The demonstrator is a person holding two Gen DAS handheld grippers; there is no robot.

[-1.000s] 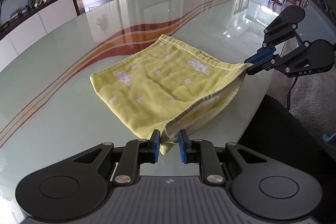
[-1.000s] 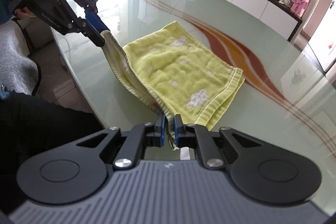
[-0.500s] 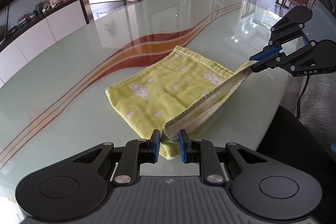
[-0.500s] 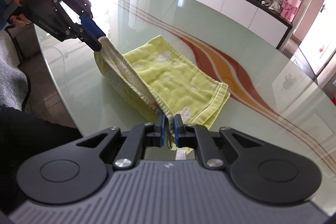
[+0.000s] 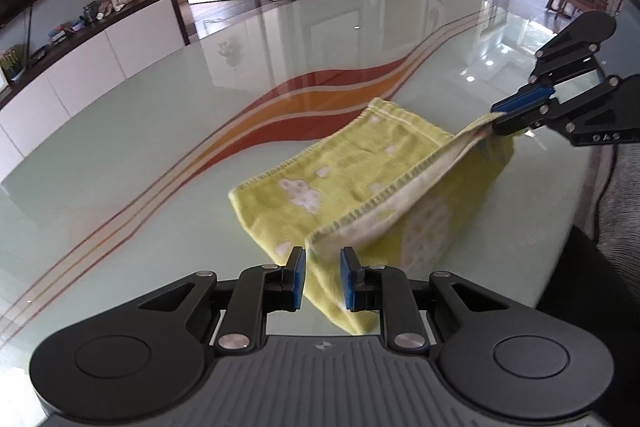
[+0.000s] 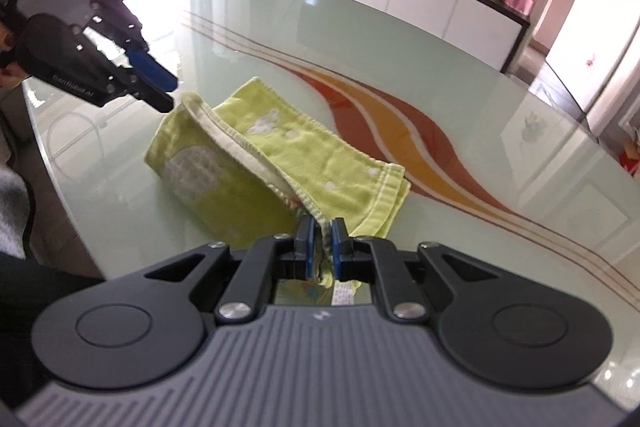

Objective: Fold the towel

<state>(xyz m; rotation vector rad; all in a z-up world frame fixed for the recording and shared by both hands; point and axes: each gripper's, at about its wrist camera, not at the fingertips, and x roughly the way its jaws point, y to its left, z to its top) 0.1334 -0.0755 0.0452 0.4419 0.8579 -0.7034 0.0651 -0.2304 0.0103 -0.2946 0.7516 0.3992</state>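
Observation:
A yellow-green towel (image 5: 352, 179) with white cloud shapes lies on the glass table (image 5: 160, 147), its near edge lifted and carried over the rest. My left gripper (image 5: 322, 277) has its jaws slightly apart; the towel corner sits between them and looks loose. In the right wrist view the left gripper (image 6: 164, 93) sits just off the towel's (image 6: 288, 151) raised corner. My right gripper (image 6: 321, 245) is shut on the other corner, and it also shows in the left wrist view (image 5: 500, 119).
The table's edge (image 5: 552, 259) runs close on the right, with my dark-clothed body beyond. A white low cabinet (image 5: 80, 67) stands along the left wall. Orange and red stripes (image 5: 320, 99) curve across the glass.
Both grippers have lifted the near edge and carried it forward over the towel. The left jaws have opened a little and the corner has slipped from their hold.

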